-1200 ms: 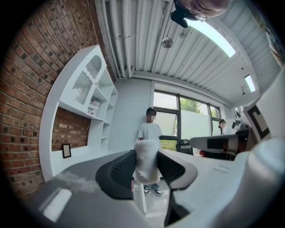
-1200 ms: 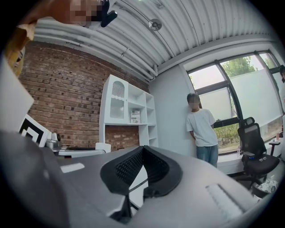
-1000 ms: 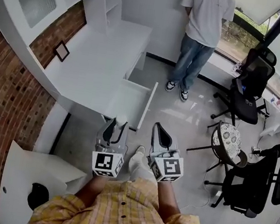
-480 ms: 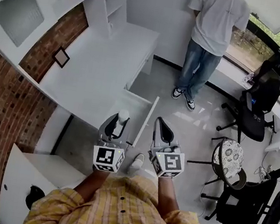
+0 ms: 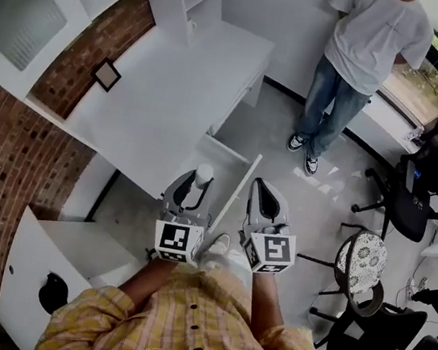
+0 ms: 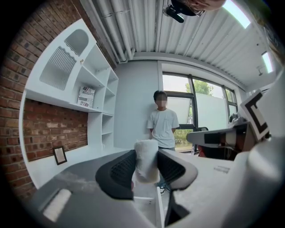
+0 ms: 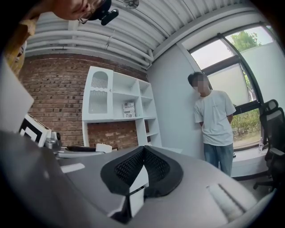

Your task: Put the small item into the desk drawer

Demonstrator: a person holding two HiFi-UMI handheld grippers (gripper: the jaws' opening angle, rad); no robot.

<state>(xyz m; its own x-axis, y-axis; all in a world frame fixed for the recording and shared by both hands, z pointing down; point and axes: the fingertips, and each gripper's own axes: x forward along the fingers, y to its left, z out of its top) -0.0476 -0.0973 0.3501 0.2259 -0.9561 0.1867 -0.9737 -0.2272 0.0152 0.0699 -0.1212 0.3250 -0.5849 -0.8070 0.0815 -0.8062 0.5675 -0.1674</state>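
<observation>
Head view shows your left gripper [image 5: 190,193] on the left and your right gripper [image 5: 259,194] just beside it, both held out in front of your yellow checked shirt [image 5: 180,327]. Your left gripper pinches the small white roll [image 5: 202,177] between its two jaws. The roll stands up and pokes out above the dark pads. In the left gripper view the pads press on both sides of the roll. From above, the roll shows over the near end of the open drawer [image 5: 228,167]. The drawer is pulled out from the white desk [image 5: 172,106], and its inside looks bare. Your right gripper has its jaws pressed together at the tips, and the right gripper view shows nothing held between them. A small picture frame [image 5: 106,75] stands at the back of the desk, by the brick wall [image 5: 10,155]. A person in a white shirt and blue jeans [image 5: 369,46] stands past the desk, near the window. A stool with a dotted seat [image 5: 362,261] and a black chair [image 5: 431,177] are off to the right.
</observation>
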